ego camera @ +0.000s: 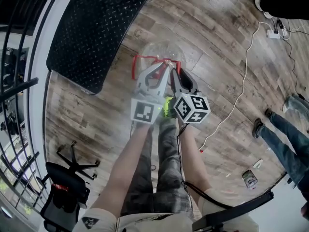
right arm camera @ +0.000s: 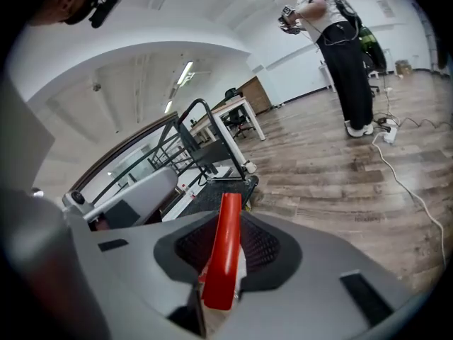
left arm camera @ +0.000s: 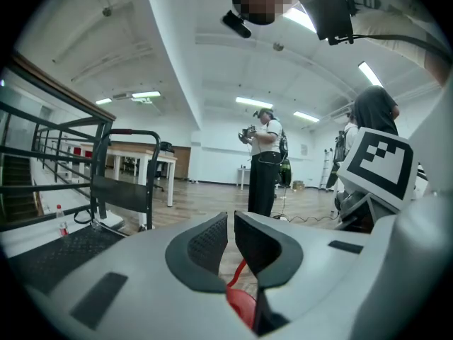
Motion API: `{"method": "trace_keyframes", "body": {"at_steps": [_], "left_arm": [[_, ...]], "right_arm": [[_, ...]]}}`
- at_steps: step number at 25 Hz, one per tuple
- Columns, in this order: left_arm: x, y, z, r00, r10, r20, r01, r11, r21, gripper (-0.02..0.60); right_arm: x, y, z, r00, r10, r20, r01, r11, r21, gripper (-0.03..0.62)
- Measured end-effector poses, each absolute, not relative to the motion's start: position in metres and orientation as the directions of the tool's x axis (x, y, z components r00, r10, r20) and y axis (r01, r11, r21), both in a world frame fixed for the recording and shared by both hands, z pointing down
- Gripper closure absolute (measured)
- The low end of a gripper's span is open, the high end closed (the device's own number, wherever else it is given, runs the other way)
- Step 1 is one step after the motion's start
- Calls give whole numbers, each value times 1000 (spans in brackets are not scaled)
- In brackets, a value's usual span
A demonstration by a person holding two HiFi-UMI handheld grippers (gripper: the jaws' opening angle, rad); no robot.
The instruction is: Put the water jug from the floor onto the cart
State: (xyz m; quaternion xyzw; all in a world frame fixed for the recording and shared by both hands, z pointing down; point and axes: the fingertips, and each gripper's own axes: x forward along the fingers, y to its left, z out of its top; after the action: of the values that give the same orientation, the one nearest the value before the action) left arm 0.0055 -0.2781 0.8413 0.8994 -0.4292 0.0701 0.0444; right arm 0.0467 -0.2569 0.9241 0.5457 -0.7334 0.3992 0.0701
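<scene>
Floor (ego camera: 217, 42): wood-look planks fill most of the head view.

Cart (ego camera: 91, 28): a black, ribbed flat deck in the upper left of the head view, slanting towards the centre.

Railing (ego camera: 14, 105): dark bars curve down the left edge.

Wearer's legs (ego camera: 164, 178): patterned trousers rise from the bottom centre. Two bare forearms reach up to the grippers.

Bystander (ego camera: 280, 134): legs in jeans stand at the right edge, well apart from the jug.

Office chair (ego camera: 67, 187): black, in the lower left corner.

Water jug (ego camera: 157, 50): clear-bodied and faint, just above the centre of the head view. It is under the gripper tips and just right of the cart's lower edge, not on the deck. Whether it touches the floor cannot be told.

Left gripper (ego camera: 161, 69): white, with a marker cube at its rear. Its jaws are drawn narrow and closed on the red handle (ego camera: 149, 57), which shows as a thin strip low between the pads in the left gripper view.

Right gripper: (ego camera: 174, 74) darker, just beside the left one. Its pads press a broad red band of the same handle, which stands up between them in the right gripper view.

Cable (ego camera: 246, 66): white, trailing across the planks at right.
</scene>
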Motion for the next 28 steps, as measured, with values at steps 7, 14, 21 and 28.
{"method": "trace_keyframes", "body": {"at_steps": [7, 14, 21, 28], "left_arm": [[-6, -283, 764, 624, -763, 169, -758, -644, -107, 568], [-29, -303, 663, 578, -812, 80, -800, -584, -139, 568], [-58, -305, 564, 474, -881, -18, -880, -474, 33, 568], [-74, -289, 497, 449, -888, 102, -893, -451, 9, 568]], "right_arm": [[28, -262, 846, -436, -716, 545, -884, 228, -408, 500], [30, -285, 744, -427, -749, 507, -896, 275, -348, 500], [6, -289, 641, -473, -742, 475, -878, 353, -323, 500], [-24, -293, 533, -550, -729, 408, -834, 450, -320, 500]]}}
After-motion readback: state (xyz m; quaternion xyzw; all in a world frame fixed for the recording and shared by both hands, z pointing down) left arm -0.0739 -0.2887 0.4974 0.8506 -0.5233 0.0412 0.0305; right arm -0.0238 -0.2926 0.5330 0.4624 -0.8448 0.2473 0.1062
